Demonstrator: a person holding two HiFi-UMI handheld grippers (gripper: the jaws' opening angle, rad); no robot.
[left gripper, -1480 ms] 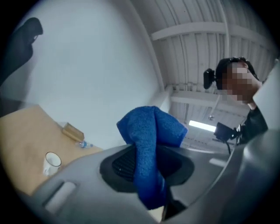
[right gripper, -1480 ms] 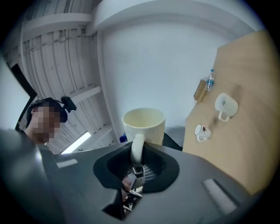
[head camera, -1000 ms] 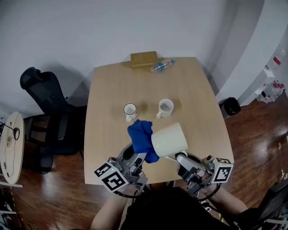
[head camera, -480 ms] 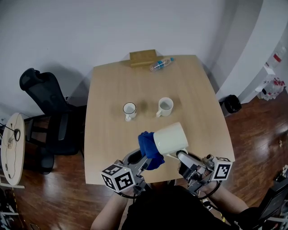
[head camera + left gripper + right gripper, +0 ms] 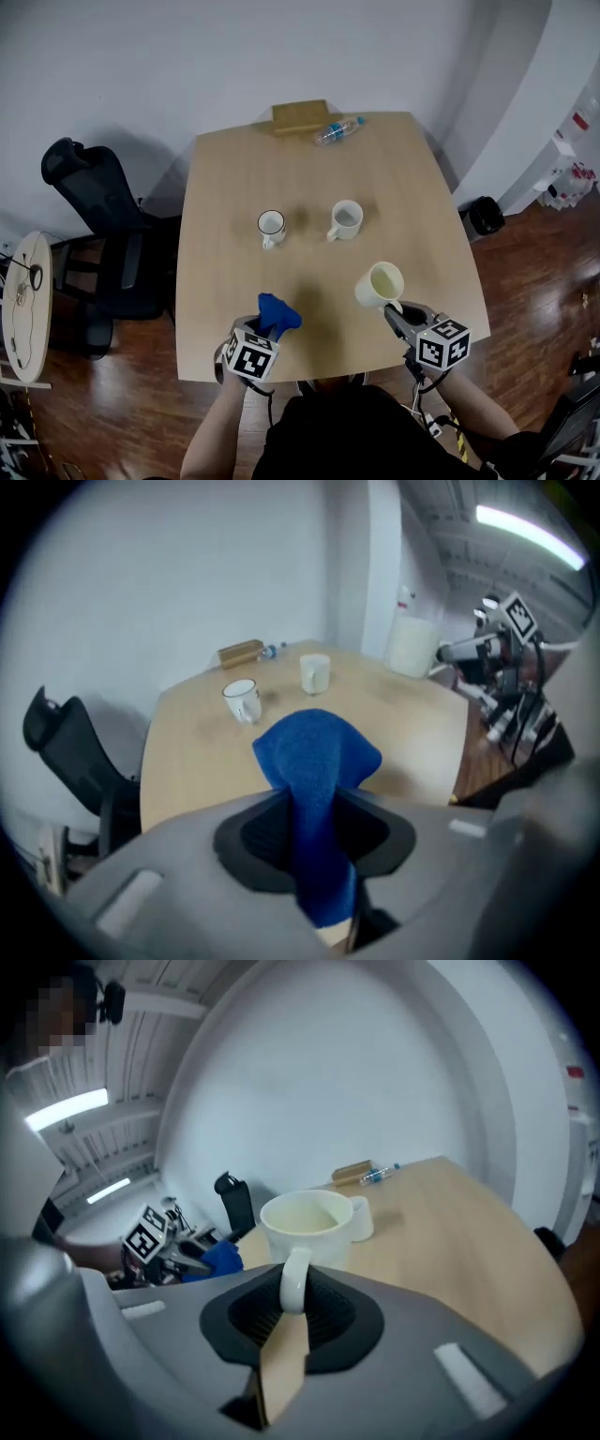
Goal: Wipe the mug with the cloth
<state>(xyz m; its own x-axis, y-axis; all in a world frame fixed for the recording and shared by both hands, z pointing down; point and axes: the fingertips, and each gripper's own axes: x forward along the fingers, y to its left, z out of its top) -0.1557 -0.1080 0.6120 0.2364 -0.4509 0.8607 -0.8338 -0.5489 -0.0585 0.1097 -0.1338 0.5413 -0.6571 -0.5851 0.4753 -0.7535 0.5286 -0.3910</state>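
Head view, near edge of the table: left gripper clamped on the blue cloth, right gripper clamped on the handle of the upright mug, which stands well apart to the cloth's right, so wiping probably requires bringing them together.

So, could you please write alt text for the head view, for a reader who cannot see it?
A person at a wooden table holds a blue cloth in the left hand-held gripper and a cream mug by its handle in the right hand-held gripper. Two more mugs stand mid-table.
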